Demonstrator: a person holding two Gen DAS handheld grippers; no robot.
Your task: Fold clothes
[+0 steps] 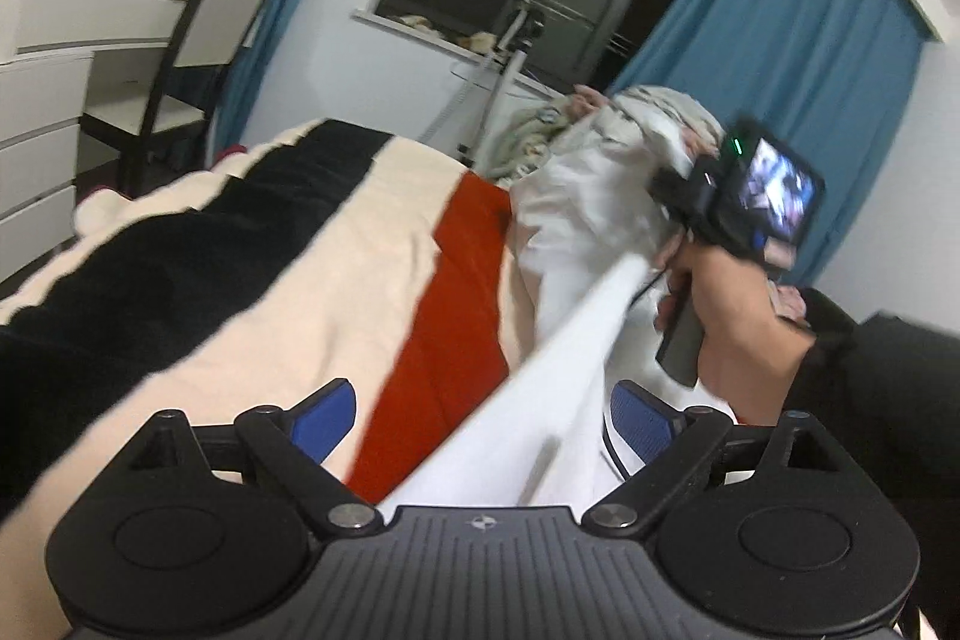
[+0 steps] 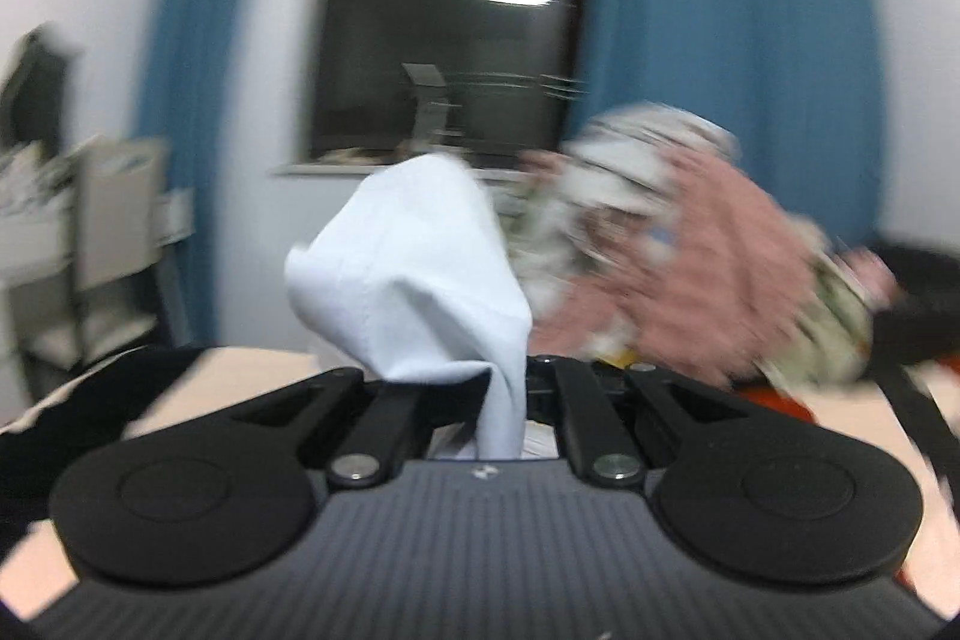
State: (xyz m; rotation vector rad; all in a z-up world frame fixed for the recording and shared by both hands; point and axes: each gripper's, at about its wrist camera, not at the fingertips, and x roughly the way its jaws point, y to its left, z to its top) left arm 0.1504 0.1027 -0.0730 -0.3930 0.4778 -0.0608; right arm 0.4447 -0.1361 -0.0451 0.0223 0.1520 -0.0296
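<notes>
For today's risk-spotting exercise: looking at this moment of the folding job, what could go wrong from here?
1. The right gripper pinches only a bunched bit of the white garment; it may slip free.
2. The left gripper stands open around the taut cloth, so one side is unsecured.
3. The nearby clothes pile could get dragged along.

The left gripper [image 1: 483,415] has blue ribbed pads [image 1: 327,421] on black linkage arms with silver pivot screws and a grey ribbed body. The right gripper [image 2: 510,388] matches, carrying a small lit screen. The right hand [image 1: 729,322] emerges from a black sleeve [image 1: 870,388].
</notes>
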